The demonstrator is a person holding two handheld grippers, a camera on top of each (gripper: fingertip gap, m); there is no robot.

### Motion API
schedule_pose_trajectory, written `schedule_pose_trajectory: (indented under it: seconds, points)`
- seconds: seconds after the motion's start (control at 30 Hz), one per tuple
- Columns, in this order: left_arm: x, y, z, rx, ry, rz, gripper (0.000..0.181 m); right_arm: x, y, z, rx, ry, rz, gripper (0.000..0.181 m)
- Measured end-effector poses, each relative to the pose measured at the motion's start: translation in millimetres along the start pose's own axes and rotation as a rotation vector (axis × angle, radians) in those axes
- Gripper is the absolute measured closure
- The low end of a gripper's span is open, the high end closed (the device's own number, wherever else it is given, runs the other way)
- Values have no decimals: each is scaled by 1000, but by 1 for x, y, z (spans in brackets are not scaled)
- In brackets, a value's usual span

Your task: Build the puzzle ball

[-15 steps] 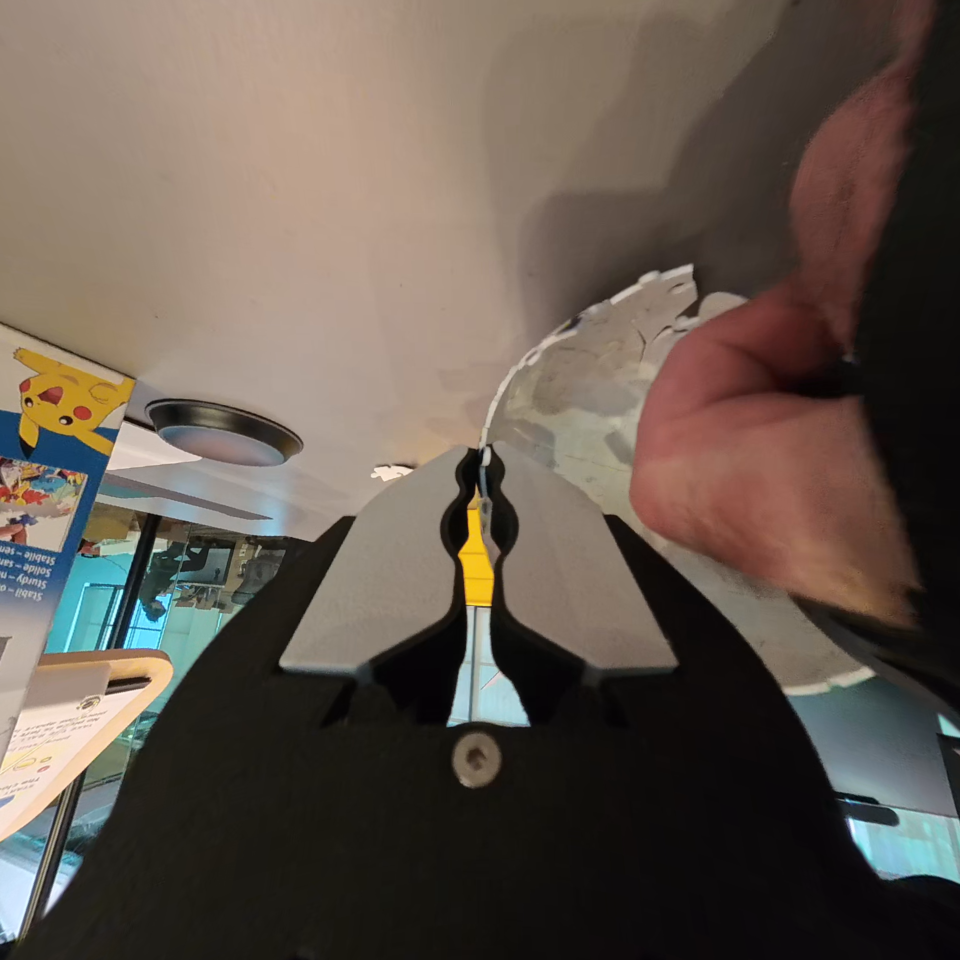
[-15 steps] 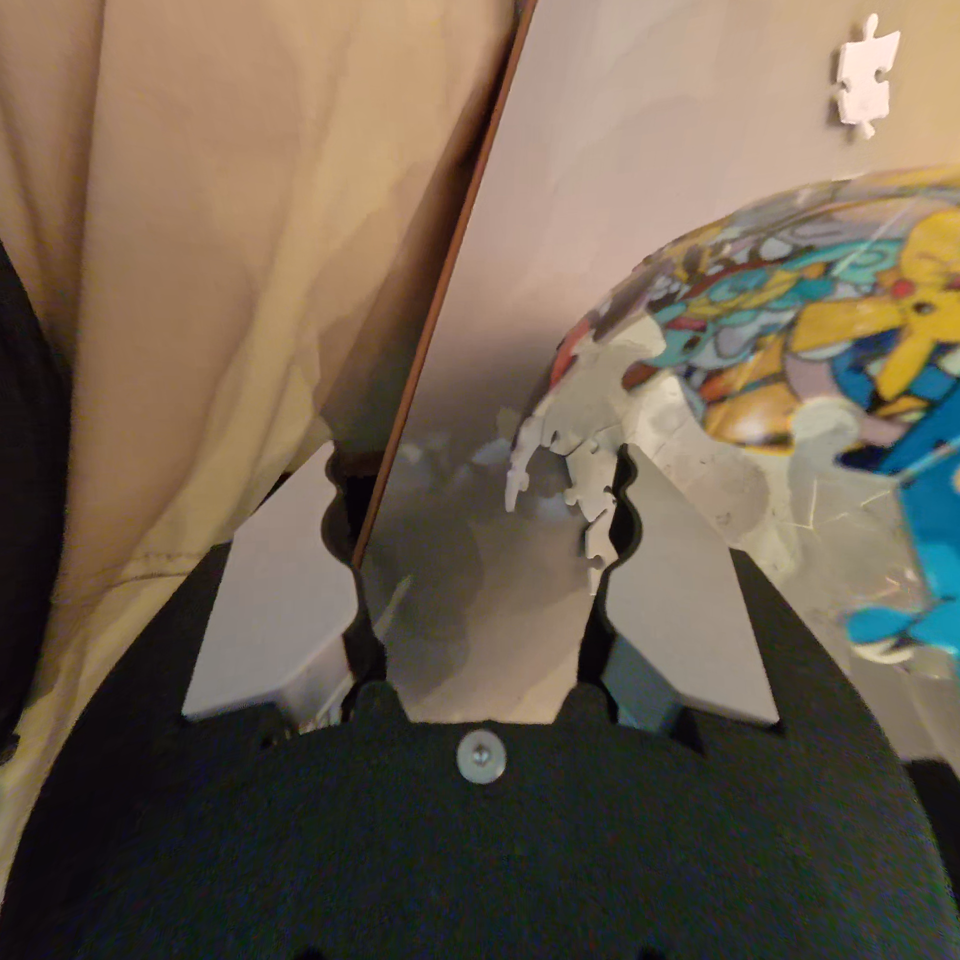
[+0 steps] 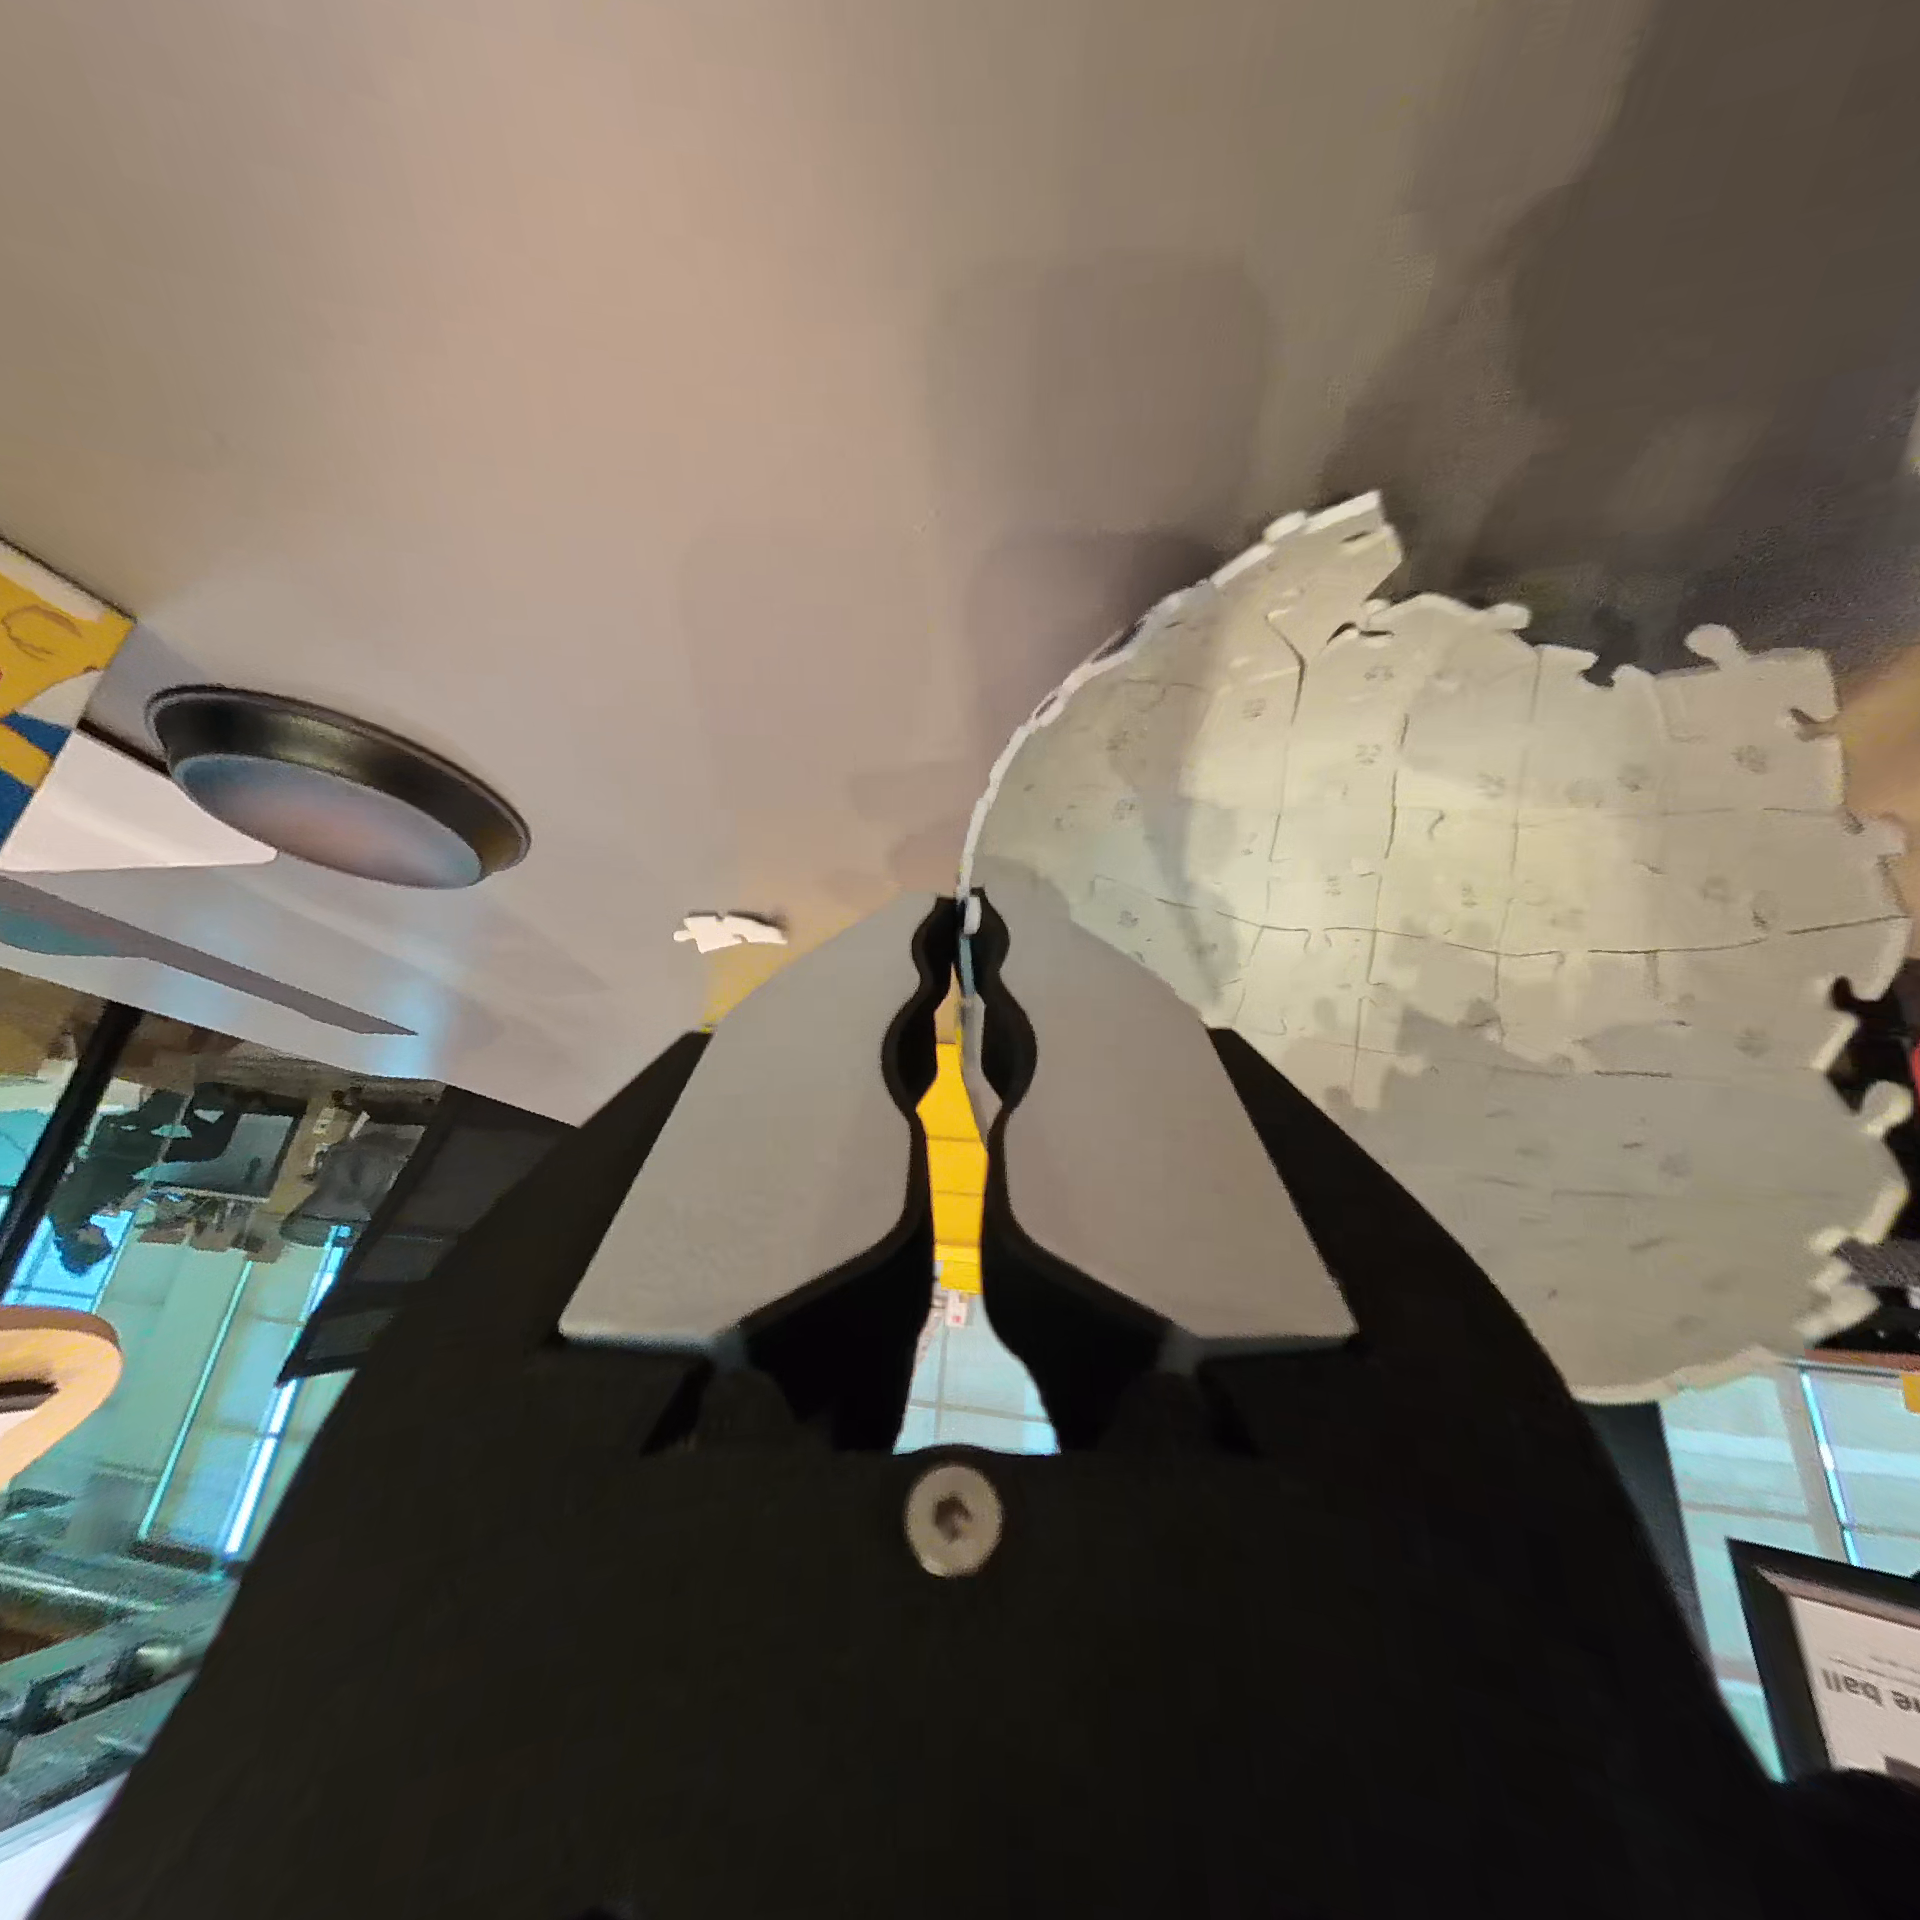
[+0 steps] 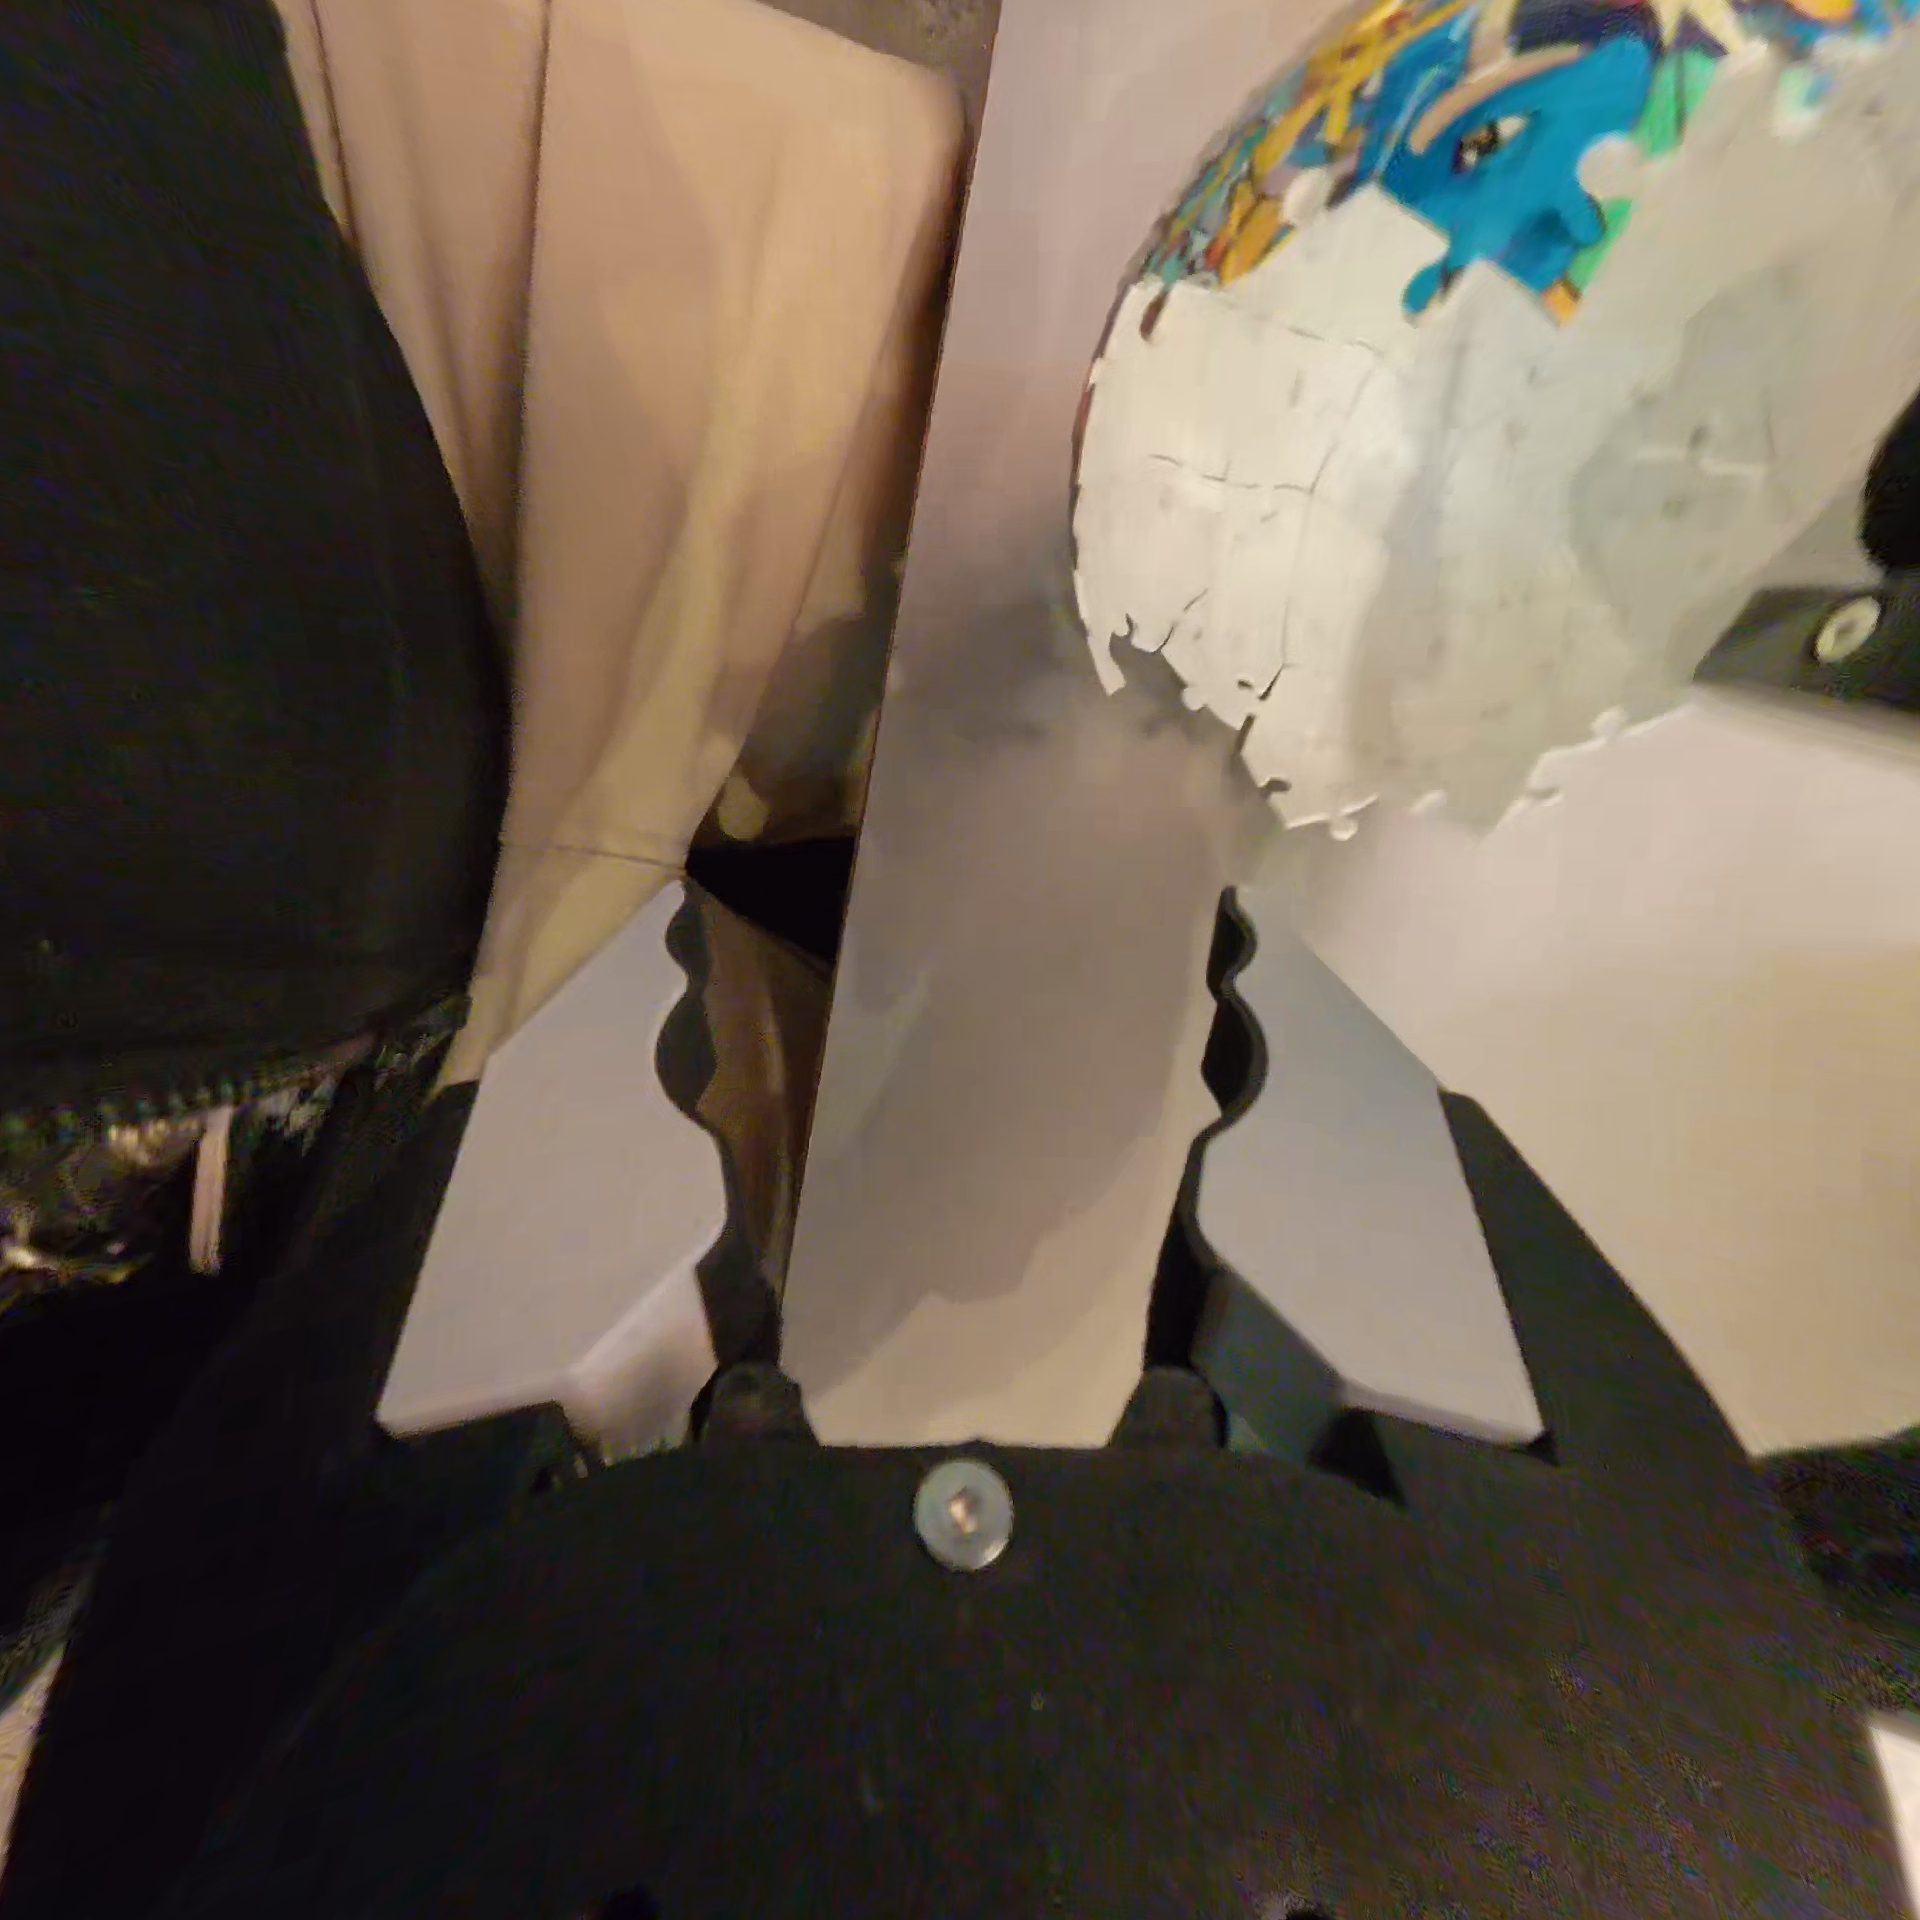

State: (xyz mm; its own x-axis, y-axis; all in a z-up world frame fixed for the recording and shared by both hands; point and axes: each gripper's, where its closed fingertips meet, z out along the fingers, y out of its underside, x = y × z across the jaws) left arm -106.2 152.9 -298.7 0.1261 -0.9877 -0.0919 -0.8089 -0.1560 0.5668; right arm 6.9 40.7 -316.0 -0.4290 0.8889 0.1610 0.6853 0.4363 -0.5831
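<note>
The puzzle ball (image 3: 1455, 935) is a half-built curved shell, white and grey on the inside with a jagged open edge. My left gripper (image 3: 966, 925) is shut on its rim, which is pinched edge-on between the fingertips. In the right wrist view the ball (image 4: 1351, 468) sits at the upper right, with colourful cartoon print on the outside and its white inner face turned toward me. My right gripper (image 4: 951, 904) is open and empty, a short way below and left of the ball's jagged edge, over the table edge.
A loose white puzzle piece (image 3: 727, 928) lies on the pale table (image 3: 727, 416) just left of my left fingertips. A black dish (image 3: 332, 790) and the puzzle box (image 3: 42, 675) stand farther left. A person's beige clothing (image 4: 675, 416) and black sleeve (image 4: 208, 520) are beside the table edge. To reach the black dish (image 3: 332, 790) in a straight line is about 15 cm for my left fingers, about 30 cm for my right.
The hand that covered the ball in the left wrist view is gone. The right gripper has drawn back from the ball's jagged edge, which now sits higher and to the right.
</note>
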Motion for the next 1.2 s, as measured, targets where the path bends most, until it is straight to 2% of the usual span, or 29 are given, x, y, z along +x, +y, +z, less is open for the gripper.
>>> schedule_pose_trajectory:
  seconds: [0.13,0.37,0.6,1.2]
  points:
    - [-1,6,3,9,19,-36,179,7,7,0,47,-16,76,85]
    - [-2,4,6,-5,28,-42,179,29,25,31,52,-40,168,78]
    - [-4,3,7,-10,57,-41,179,34,-1,45,164,-163,256,74]
    - [-6,1,9,-28,83,-46,179,35,-10,52,182,-168,258,74]
